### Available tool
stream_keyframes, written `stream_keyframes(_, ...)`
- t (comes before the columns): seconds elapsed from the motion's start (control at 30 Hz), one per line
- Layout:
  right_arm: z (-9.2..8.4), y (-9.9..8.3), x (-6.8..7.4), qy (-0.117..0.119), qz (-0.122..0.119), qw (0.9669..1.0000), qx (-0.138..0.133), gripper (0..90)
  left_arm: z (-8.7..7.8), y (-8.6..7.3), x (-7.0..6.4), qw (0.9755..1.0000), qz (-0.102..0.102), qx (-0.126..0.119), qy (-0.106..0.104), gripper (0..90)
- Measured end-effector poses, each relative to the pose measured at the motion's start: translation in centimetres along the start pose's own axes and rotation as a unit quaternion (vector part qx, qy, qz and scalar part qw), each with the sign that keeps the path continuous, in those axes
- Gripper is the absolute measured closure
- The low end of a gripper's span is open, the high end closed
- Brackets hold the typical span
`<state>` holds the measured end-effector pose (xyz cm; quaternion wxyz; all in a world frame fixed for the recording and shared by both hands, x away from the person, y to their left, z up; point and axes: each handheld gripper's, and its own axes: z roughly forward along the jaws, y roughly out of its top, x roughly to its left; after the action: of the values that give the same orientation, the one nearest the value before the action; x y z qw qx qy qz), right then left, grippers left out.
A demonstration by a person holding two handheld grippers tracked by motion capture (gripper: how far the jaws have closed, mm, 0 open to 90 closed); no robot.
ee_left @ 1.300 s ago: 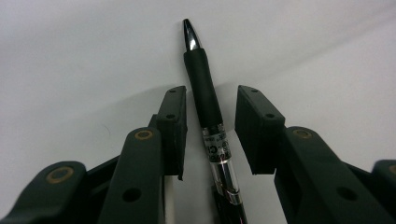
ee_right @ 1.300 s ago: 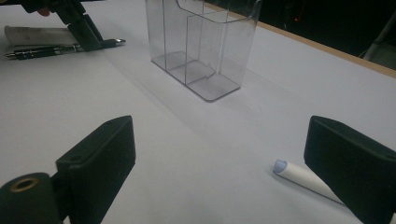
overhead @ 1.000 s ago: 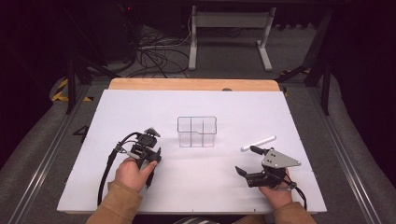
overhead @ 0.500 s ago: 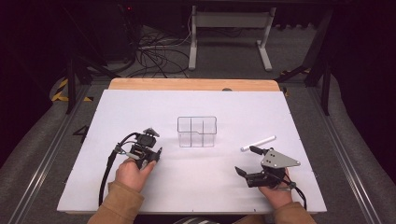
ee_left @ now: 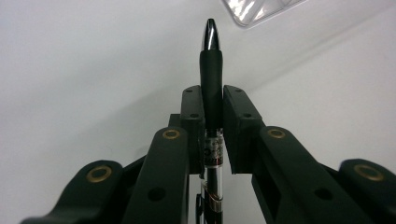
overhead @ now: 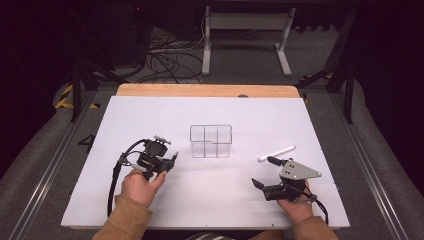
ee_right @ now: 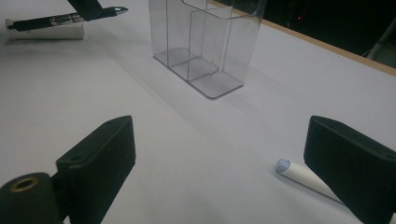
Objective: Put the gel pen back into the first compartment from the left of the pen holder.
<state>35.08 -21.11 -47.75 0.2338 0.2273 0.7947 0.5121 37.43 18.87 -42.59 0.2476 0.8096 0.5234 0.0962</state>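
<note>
While the person's hands sit low in the high view, the right gripper (overhead: 262,172) at lower right rests with its jaws wide apart and nothing between them; in its own view the white marker (ee_right: 303,179) lies just ahead on the table, partly behind one jaw. At lower left, the left gripper (overhead: 172,160) has just closed its jaws, and the left gripper view shows them clamped on the black pen (ee_left: 211,88), whose silver tip points forward, past the pads. Farther up, at the frame's centre, stands the clear organizer (overhead: 211,141), upright on the white table (overhead: 150,115), apart from both grippers and, as far as I can see, with nothing in its compartments.

The step in hand looks like carrying the pen to that organizer. To do it well, I'd lift clear of the table first, turn the wrist so the pen hangs upright, and come down over one compartment rather than across a divider. The clear walls look light, so a nudge could tip them. Let go only once the tip is well inside.
</note>
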Motion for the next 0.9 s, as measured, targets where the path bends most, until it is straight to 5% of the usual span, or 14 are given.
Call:
stream_keyframes(0.53,0.0,0.0,0.0,-0.001,0.004,1.0,0.001,9.4,-2.1,0.6,-0.8,0.9984,0.041,-0.038,-0.001,79.7)
stream_keyframes(0.77,0.1,0.0,0.0,-0.001,0.003,1.0,0.001,9.5,-4.1,1.1,-0.9,0.9938,0.053,-0.097,-0.018,79.7)
stream_keyframes(0.9,0.1,0.0,0.0,-0.001,0.002,1.0,0.001,9.5,-4.8,1.2,-0.6,0.9899,0.048,-0.125,-0.047,79.7)
